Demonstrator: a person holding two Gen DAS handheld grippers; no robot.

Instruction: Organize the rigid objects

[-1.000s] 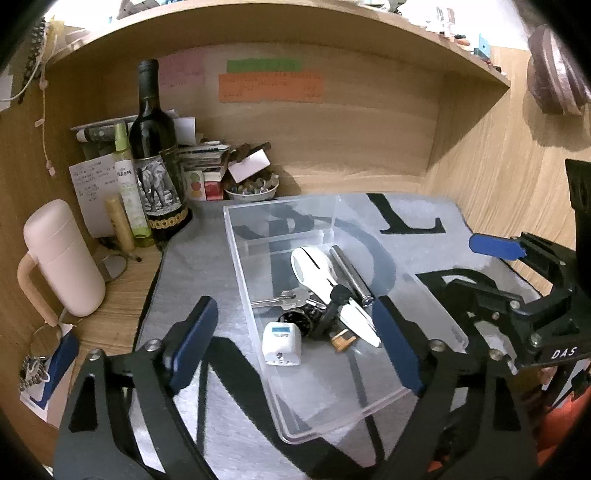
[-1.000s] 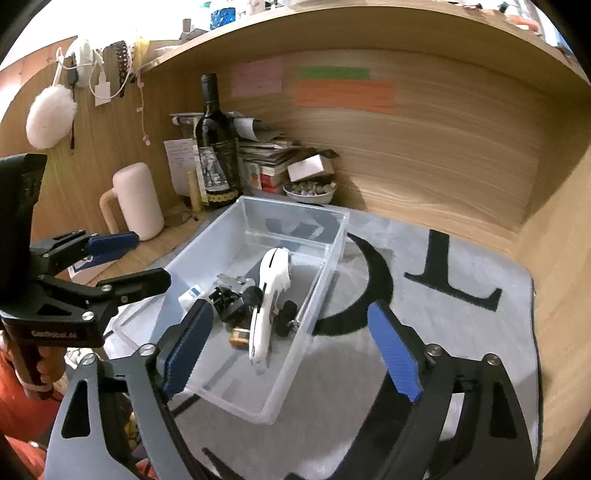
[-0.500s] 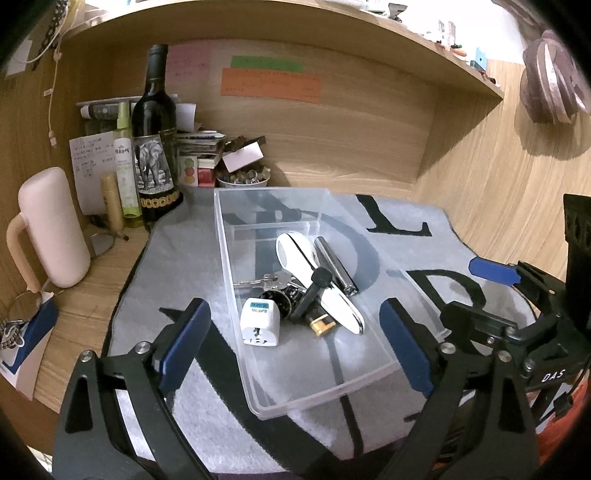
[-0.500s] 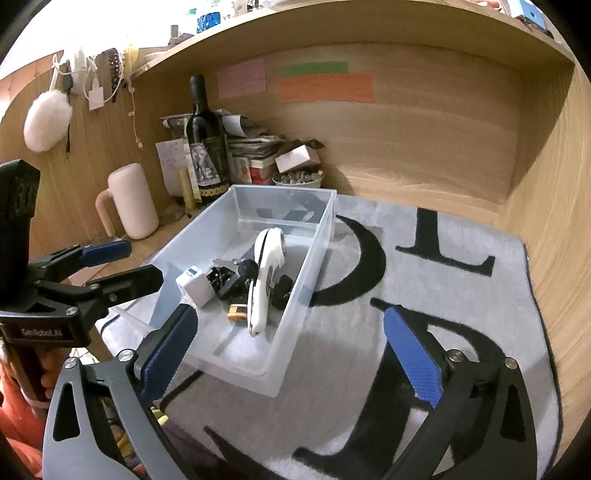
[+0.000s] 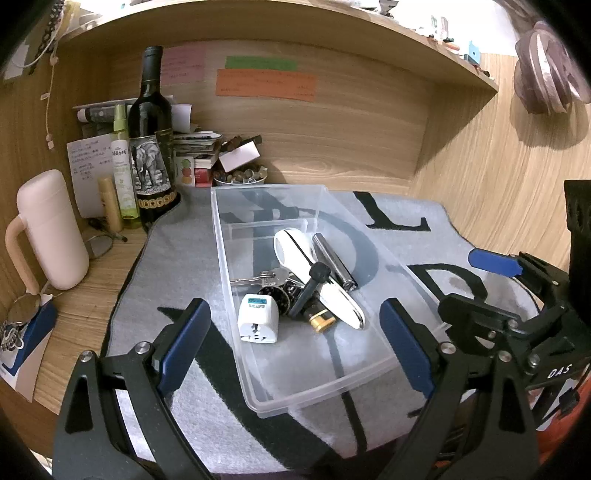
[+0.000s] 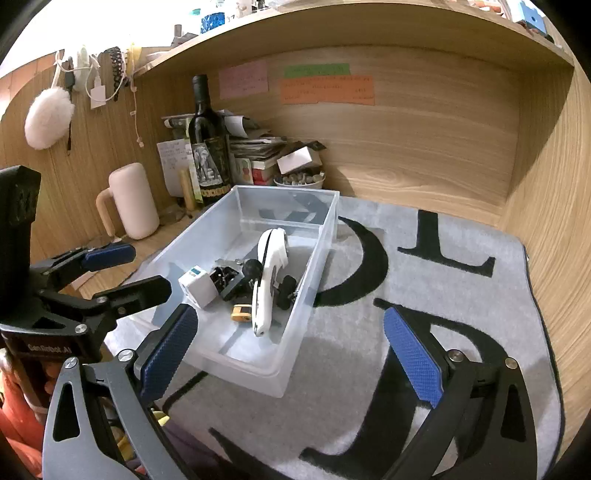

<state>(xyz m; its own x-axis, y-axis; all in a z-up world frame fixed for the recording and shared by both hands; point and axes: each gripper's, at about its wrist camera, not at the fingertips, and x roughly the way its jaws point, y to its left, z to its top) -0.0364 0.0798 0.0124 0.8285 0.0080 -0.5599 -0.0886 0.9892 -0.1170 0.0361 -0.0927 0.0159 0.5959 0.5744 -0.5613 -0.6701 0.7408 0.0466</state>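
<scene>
Left wrist view: left gripper and right gripper wide apart, empty; keys half-buried in clear bin.

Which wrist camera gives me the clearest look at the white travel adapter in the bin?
Left wrist: the travel adapter faces the camera unobstructed, socket holes and label visible. In the right wrist view, the adapter appears smaller and angled, partly hidden behind the left gripper's finger.

A wooden table sits in a wood-panelled alcove under a curved shelf. Ahead, pink, green and orange notes are stuck on the back wall. A grey mat with black letters covers the table.
</scene>
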